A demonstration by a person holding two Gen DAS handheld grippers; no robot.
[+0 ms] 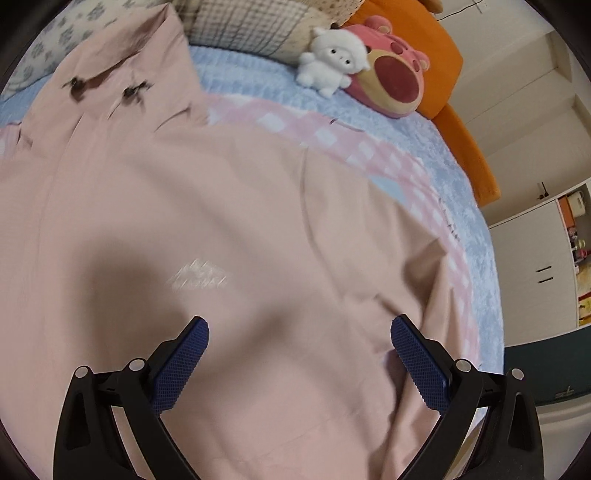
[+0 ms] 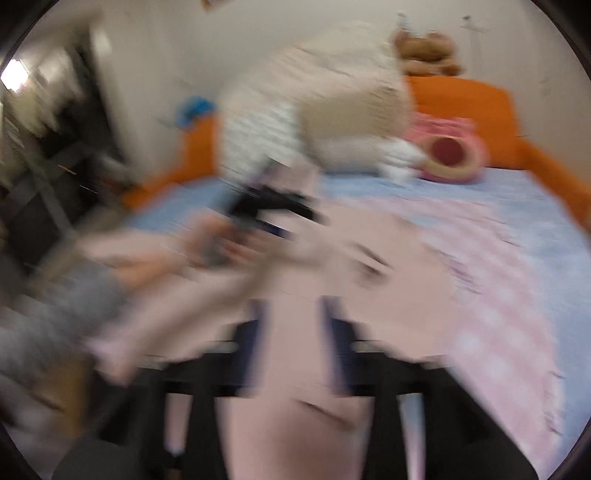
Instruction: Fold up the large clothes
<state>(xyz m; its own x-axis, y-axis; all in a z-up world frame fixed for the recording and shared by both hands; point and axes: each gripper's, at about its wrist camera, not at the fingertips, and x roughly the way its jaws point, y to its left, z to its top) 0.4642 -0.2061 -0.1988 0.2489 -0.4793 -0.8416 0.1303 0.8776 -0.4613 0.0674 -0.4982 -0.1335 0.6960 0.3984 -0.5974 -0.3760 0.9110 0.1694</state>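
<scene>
A large pale pink garment [image 1: 207,221] lies spread over the bed, with a small white print and two dark drawstring tips near its far end. My left gripper [image 1: 299,332] hovers just above it, jaws wide open and empty. The right wrist view is badly motion-blurred. There the same pink garment [image 2: 388,266] lies on the bed, and pink cloth fills the gap between my right gripper's [image 2: 295,314] blue fingers [image 2: 334,332]. I cannot tell whether they grip it. The left gripper [image 2: 266,210] and the hand holding it show at the middle left.
The bed has a blue cover [image 1: 443,147] and a pink checked blanket [image 1: 332,133]. A white plush [image 1: 332,62], a pink bear plush [image 1: 391,81] and pillows [image 1: 251,26] sit at the orange headboard [image 1: 436,55]. White cabinets [image 1: 535,266] stand to the right.
</scene>
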